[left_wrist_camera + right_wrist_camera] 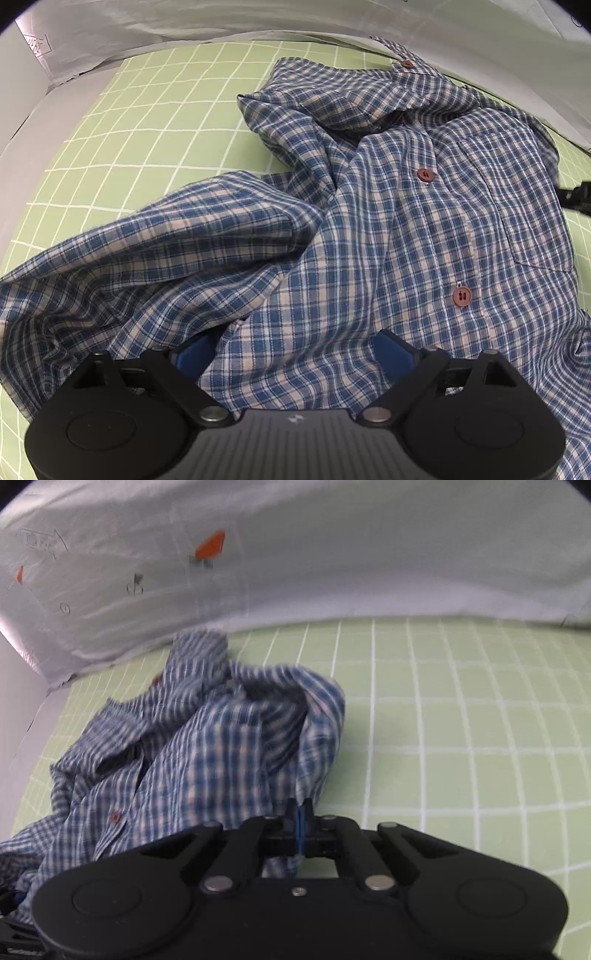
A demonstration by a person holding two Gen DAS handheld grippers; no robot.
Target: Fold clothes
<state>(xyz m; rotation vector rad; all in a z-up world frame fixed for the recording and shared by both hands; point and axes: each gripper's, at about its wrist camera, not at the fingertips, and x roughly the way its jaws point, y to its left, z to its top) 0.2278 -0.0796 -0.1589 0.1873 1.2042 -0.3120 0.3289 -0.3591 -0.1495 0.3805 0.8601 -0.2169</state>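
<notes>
Green white-gridded mat [155, 122], crumpled blue plaid shirt [369, 236] directly on it, white sheet [332, 554] behind.

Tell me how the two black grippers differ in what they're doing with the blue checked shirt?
The left gripper has its blue fingers spread wide, with the blue checked shirt lying loosely between them. The right gripper has its fingers pressed together, pinching an edge of that shirt. Both are black, blue-fingered, and low over the green grid mat.

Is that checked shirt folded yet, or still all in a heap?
Not folded. The checked shirt lies crumpled on the green grid mat, bunched in loose ridges, a few buttons showing, no neat edges.
</notes>
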